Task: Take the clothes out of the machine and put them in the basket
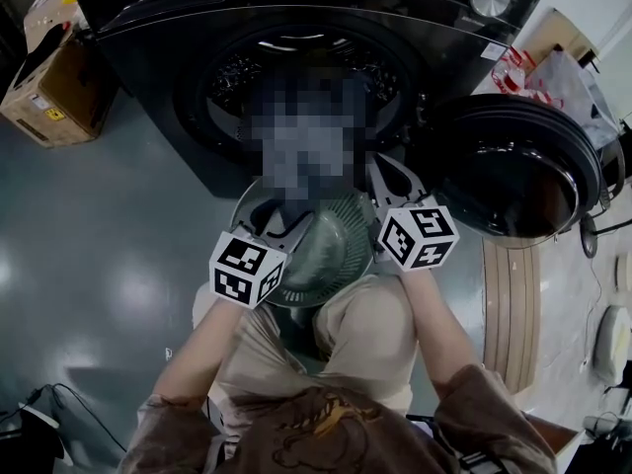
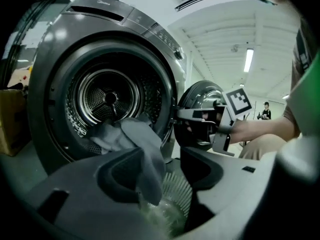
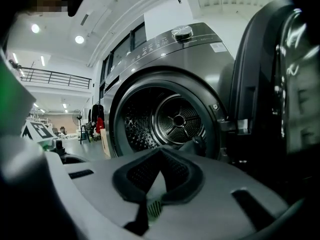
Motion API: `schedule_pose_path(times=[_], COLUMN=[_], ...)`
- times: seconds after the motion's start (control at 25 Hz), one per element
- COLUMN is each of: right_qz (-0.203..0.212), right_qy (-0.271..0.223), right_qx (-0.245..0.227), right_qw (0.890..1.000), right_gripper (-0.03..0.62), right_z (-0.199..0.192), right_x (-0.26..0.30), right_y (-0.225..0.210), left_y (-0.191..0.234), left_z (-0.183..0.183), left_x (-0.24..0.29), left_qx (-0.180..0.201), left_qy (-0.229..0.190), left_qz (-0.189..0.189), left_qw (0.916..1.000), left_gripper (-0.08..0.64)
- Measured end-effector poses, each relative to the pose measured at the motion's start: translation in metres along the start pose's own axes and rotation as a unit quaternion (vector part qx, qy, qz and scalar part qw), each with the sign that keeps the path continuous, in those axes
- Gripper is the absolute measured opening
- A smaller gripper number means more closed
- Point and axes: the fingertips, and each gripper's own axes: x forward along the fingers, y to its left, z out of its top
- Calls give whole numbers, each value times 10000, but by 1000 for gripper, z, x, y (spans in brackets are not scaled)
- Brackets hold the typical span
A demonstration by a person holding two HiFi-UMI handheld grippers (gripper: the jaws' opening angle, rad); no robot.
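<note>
The grey cloth (image 2: 142, 149) looks soft, light and floppy. It hangs off your left gripper (image 2: 161, 159), jaws apart, over the basket (image 2: 176, 191). Pinch a thick fold. Your right gripper (image 3: 159, 156) is closed and empty

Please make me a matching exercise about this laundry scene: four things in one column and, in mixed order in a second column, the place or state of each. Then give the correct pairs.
Things:
1. grey cloth
2. machine door
3. green basket
4. cardboard box

Places or states:
A. on the floor, left of the washing machine
B. swung open to the right
C. directly in front of the washing machine
D. hanging between the fingers of the left gripper

Pairs: 1-D, 2-B, 3-C, 4-A
</note>
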Motion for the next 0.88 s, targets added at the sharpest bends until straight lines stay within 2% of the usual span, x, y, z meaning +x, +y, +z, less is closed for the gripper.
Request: schedule_pose_path(times=[0.04,0.08,0.24,0.4,0.56,0.88], right_qz=[3,10,64,65,28,15], right_qy=[-4,-11,-40,-52,-44,18], right_qx=[4,8,1,-32,44,47], right_qw=[10000,10000,10000,10000,10000,10000], right_gripper=[-5,-5,-5,-5,-5,-5], right_z=[0,1,4,6,4,3], right_x=[0,0,-2,-6,-12,-14], right_y=[1,2,10,13,10,6], left_y=[8,16,47,77,102,134], left_z=[2,4,24,43,49,21], left_x=[2,5,30,77,126,184], left_qx=[8,31,235,449,566,551], left_qy=[-4,-22,-155,-132,147,909], left_qz=[88,176,425,497,502,526], left_qw=[10000,9998,9987,9977,9970,9929], left_gripper=[301,338,394,423,442,451])
